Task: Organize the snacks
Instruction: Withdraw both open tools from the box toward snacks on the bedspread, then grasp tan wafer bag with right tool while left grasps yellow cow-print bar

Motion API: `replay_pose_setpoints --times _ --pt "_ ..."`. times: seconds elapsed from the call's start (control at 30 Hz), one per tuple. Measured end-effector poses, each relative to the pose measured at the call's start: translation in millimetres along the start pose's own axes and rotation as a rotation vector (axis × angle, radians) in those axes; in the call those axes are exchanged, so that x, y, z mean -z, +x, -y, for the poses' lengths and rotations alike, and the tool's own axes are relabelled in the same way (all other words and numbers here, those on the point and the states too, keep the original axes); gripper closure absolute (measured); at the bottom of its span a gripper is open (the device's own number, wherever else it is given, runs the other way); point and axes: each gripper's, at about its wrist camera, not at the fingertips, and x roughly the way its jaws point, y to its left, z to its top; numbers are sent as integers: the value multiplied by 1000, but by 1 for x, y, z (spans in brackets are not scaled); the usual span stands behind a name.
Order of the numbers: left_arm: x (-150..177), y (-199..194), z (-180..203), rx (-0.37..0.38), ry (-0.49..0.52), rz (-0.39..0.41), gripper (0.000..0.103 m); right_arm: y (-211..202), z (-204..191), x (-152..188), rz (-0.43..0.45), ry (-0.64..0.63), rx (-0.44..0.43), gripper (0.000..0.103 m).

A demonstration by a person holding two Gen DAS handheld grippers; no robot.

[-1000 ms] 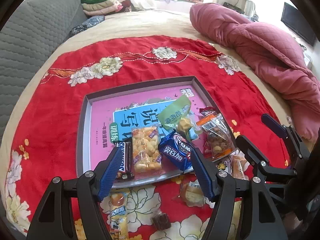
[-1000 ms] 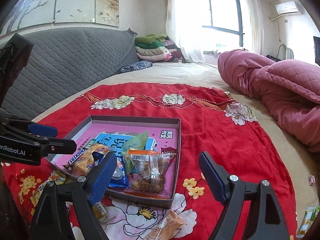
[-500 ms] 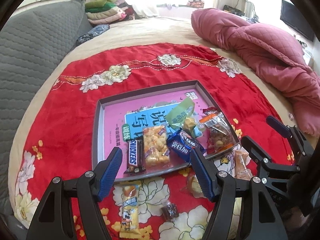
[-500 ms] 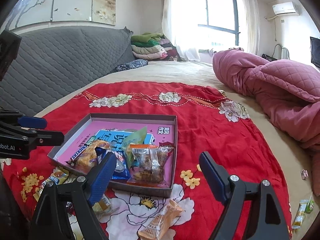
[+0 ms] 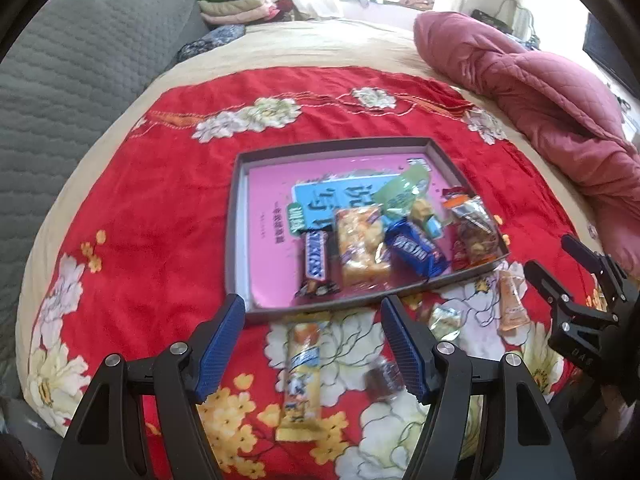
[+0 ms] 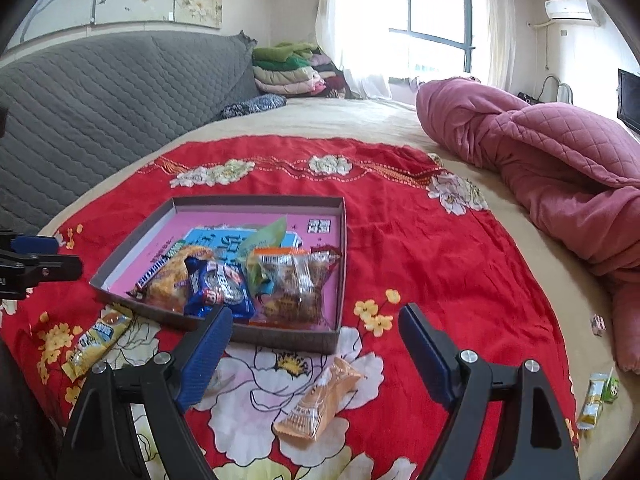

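Getting roughly halfway there, by the look of it.

Already lying in the gray box [image 5: 236, 216], bunched toward its 4 o'clock corner: a Snickers bar [image 5: 316, 264], a yellow cracker pack [image 5: 360, 244], a blue cookie pack [image 5: 416, 250], a green packet [image 5: 404, 192] and a clear bag of nuts [image 5: 474, 232].

Waiting outside on the red blanket [image 5: 140, 220], all near the box's front edge: a long yellow wafer bar [image 5: 302, 376] at 6 o'clock of the box, a small brown candy [image 5: 384, 378] and a small clear pack [image 5: 444, 320] at about 5 o'clock, and an orange pack [image 5: 512, 304] at 4 o'clock. Also lying far off on the bare bed sheet, at 4 o'clock in the right wrist view: a little yellow-green snack [image 6: 596, 396].

Hovering over the blanket at the box's 6 o'clock edge with the left gripper [image 5: 310, 312], jaws standing wide apart, holding nothing, the wafer bar lying below and between them but not touched.

Hanging at the box's 5 o'clock corner with the right gripper [image 6: 316, 324], also spread wide and carrying nothing, the orange pack lying just below it.

Leaving at least five snacks to be picked up and put in the box.
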Motion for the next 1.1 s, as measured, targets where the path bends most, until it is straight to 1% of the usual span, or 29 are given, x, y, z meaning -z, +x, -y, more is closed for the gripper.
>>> replay_pose_setpoints --times 0.2,0.37,0.57,0.87,1.1 --pt "12 4 -16 -6 -31 -28 31 5 -3 4 -40 -3 21 19" --pt "17 9 -24 10 -57 -49 31 6 -2 8 -67 7 32 19" --pt "25 17 -27 18 -68 -78 31 7 -3 13 -95 17 31 19" --pt "32 28 -29 23 -78 -112 31 11 -7 16 -116 7 31 19" --pt "39 43 -34 42 -107 -161 31 18 -4 21 -148 20 35 19"
